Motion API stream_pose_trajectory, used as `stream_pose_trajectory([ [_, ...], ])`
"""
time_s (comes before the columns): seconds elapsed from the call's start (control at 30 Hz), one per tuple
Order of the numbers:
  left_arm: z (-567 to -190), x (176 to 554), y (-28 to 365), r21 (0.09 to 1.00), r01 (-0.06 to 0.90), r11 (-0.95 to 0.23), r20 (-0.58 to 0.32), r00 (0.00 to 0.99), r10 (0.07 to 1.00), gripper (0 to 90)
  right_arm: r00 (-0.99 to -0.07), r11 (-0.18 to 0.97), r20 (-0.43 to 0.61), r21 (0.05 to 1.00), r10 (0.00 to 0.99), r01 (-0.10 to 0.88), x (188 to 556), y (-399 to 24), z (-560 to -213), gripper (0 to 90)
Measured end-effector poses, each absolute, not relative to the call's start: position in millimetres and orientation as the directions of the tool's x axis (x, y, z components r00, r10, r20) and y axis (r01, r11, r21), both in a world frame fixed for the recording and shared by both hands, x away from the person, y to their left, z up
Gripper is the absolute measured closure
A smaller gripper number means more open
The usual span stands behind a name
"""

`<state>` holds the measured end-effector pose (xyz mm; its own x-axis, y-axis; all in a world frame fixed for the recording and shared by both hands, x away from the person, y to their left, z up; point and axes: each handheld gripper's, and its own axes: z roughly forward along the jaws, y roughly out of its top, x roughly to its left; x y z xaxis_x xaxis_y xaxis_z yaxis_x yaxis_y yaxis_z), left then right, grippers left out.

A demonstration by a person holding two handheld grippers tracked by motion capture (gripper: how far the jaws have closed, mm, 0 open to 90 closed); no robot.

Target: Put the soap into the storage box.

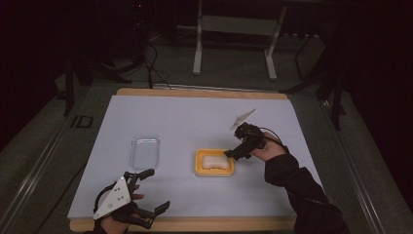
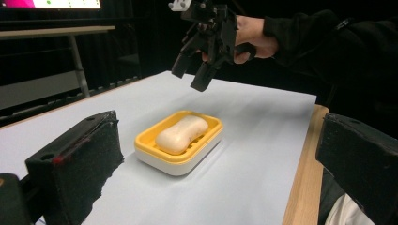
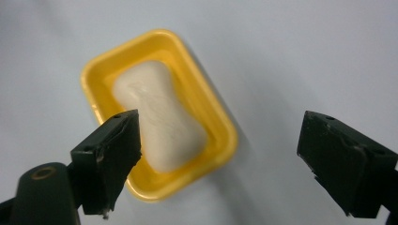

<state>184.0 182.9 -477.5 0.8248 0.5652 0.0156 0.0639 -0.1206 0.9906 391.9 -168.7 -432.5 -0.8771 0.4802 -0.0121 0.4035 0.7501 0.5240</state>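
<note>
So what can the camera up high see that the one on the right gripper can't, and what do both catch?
The high view alone takes in the clear lid lying left of the dish, the left gripper near the table's front edge, and the person's sleeve. The right gripper view alone gives a close look down between its own open jaws. Both share the yellow soap dish, the white soap in it, and the pale sheet underneath.

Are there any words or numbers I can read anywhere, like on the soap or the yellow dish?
None can be read.
The soap has faint marks pressed into it, too blurred to read.
The yellow dish is plain.
The screen strip is too small to read.
</note>
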Motion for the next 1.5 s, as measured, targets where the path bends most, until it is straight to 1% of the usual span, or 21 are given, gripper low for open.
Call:
stream_pose_trajectory([
  [0.03,-477.5,184.0,183.0,0.991,0.065,-0.121,0.015,0.825,0.565,0.7,-0.853,0.726,-0.019,0.535,0.522,0.433,390.2,-175.7,-435.1,13.8],
  [0.07,-477.6,184.1,183.0,0.991,0.066,-0.12,0.013,0.825,0.565,0.8,-0.844,0.719,-0.029,0.539,0.536,0.438,389.6,-178.5,-436.8,13.8],
  [0.2,-477.7,184.2,183.1,0.99,0.067,-0.121,0.013,0.824,0.566,0.7,-0.811,0.689,-0.024,0.542,0.585,0.481,385.6,-187.8,-445.4,13.6],
  [0.33,-477.8,184.2,182.9,0.99,0.069,-0.122,0.012,0.825,0.565,0.7,-0.79,0.664,-0.019,0.556,0.612,0.501,377.5,-196.8,-453.0,12.6],
  [0.6,-478.0,184.5,182.7,0.99,0.069,-0.125,0.013,0.824,0.566,0.8,-0.765,0.638,-0.046,0.585,0.643,0.501,357.8,-211.1,-461.6,11.7],
  [1.07,-478.1,184.4,182.3,0.989,0.071,-0.127,0.013,0.825,0.566,0.7,-0.695,0.548,-0.042,0.65,0.718,0.527,325.0,-237.1,-464.0,11.7],
  [1.27,-478.1,184.4,182.2,0.989,0.072,-0.126,0.013,0.824,0.567,0.7,-0.688,0.539,-0.048,0.662,0.724,0.521,314.5,-246.0,-464.1,11.8],
  [1.5,-478.5,184.6,181.5,0.989,0.073,-0.129,0.013,0.823,0.568,0.7,-0.68,0.554,-0.084,0.656,0.729,0.513,302.1,-252.7,-468.5,12.8],
])
